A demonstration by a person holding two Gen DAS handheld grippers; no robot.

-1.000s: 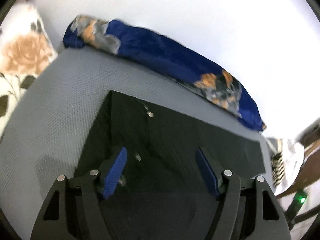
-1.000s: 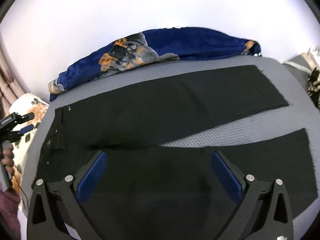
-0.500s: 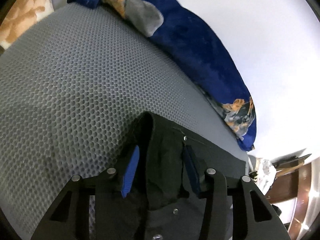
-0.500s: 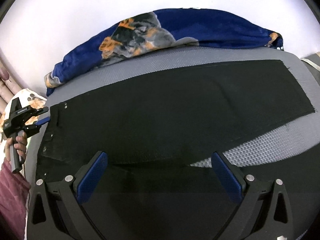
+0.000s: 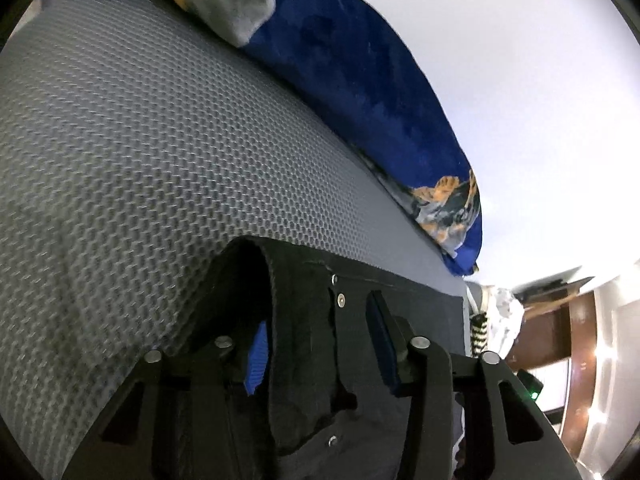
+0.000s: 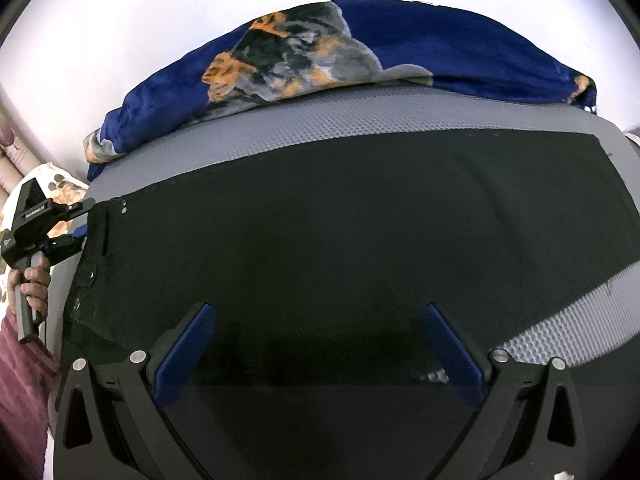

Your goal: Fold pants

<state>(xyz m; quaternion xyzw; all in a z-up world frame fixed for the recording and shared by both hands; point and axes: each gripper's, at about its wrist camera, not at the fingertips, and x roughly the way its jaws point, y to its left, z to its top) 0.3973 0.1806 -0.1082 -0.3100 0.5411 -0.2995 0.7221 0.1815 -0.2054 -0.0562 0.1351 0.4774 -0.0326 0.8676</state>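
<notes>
Black fabric fills the gap of the left claw (image 5: pixel 320 344): its blue pads (image 5: pixel 256 354) have just been closing and now stand narrowed around a raised fold at the waistband corner of the pants (image 6: pixel 340 232), though whether both pads truly press it I cannot tell. The right claw (image 6: pixel 316 352) hangs with its jaws wide apart over the same garment, holding nothing. Outward from the left claw, the pants lie flat on the grey mesh mattress (image 5: pixel 140 140), with a blue blanket (image 6: pixel 440 44) beyond them along the far edge. I judge the risk is a shallow pinch: if only the top layer or a thin lip is caught, the waistband could slip free or drag crooked when lifted, leaving a skewed fold.
</notes>
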